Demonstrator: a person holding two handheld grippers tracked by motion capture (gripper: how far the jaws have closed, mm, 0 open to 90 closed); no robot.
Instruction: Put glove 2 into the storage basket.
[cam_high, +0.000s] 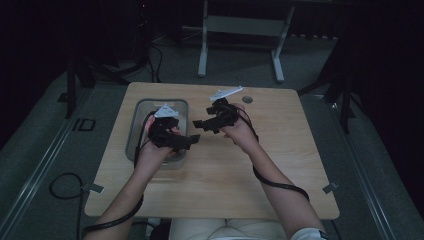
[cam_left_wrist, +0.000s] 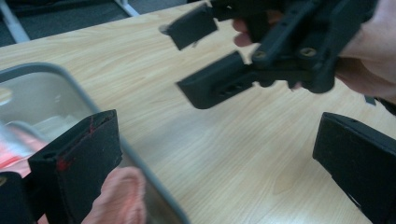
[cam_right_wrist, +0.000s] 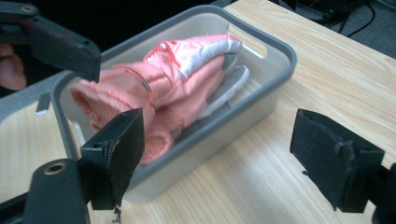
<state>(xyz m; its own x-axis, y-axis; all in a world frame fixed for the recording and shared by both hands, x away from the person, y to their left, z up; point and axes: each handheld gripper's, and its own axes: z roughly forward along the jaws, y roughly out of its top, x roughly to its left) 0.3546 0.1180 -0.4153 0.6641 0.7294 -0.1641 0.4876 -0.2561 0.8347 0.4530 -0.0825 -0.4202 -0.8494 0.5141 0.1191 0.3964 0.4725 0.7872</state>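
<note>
A grey rectangular plastic bin (cam_right_wrist: 280, 51) stands on the light wooden desk (cam_high: 280, 150), toward its left side. Inside lies a pink padded fabric item with grey-white panels (cam_right_wrist: 177, 79); it looks like a pair of gloves, though this cannot be confirmed. Its long axis runs along the length of the bin, and it lies wholly below the rim.

The left tongs (cam_high: 175, 140) hover over the bin's right edge, jaws spread wide and empty; in the left gripper view the pink fabric sits just beside the lower-left jaw. The right tongs (cam_high: 212, 119) are held above bare desk just right of the bin, jaws likewise apart and holding nothing, pointing left toward the bin.

Judgement: the fabric item lies to the left of the right tongs and directly beneath the left tongs. The left tongs are nearer; a grasp would call for a downward reach across the item's short axis.
</note>
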